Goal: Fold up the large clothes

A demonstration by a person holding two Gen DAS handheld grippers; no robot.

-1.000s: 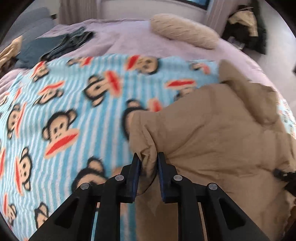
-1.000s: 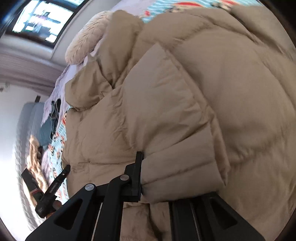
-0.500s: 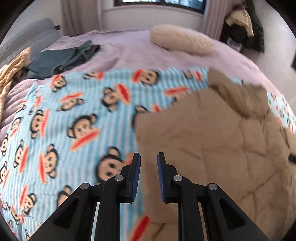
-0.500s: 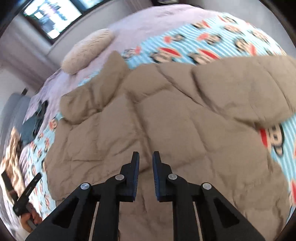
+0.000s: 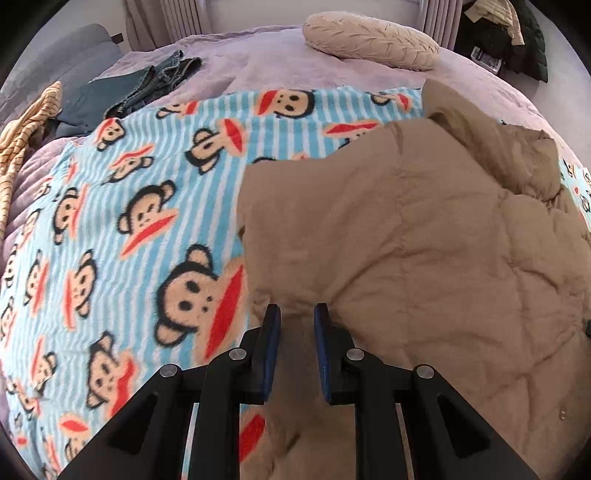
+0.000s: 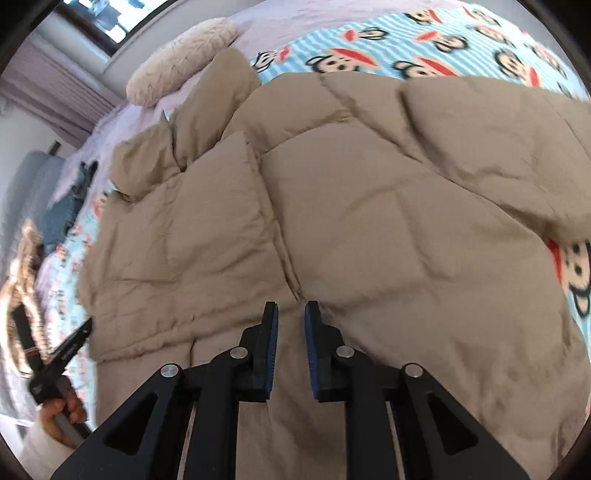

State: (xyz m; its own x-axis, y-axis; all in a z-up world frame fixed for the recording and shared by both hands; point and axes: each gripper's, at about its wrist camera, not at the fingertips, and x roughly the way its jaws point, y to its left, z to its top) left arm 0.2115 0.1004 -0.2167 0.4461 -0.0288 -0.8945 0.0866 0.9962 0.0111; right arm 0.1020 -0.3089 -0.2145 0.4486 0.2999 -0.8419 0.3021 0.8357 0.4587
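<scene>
A tan quilted puffer jacket (image 5: 424,240) lies spread on a blue striped monkey-print blanket (image 5: 129,221) on the bed. My left gripper (image 5: 297,314) hovers just above the jacket's left edge, jaws a narrow gap apart with nothing between them. In the right wrist view the jacket (image 6: 369,203) fills most of the picture, one sleeve folded across its top right. My right gripper (image 6: 290,310) hangs over the jacket's near middle, also slightly open and empty. The left gripper (image 6: 74,339) shows at the far left of that view, held in a hand (image 6: 61,410).
A cream pillow (image 5: 369,40) lies at the bed's far side. Dark jeans and a teal garment (image 5: 147,88) sit at the far left, beside a yellow striped cloth (image 5: 26,122). More dark clothes (image 5: 509,33) are piled beyond the bed at top right.
Both grippers have let go: the left released the jacket's edge, the right released the sleeve cuff. Both have drawn back and risen, and the jacket now lies flat.
</scene>
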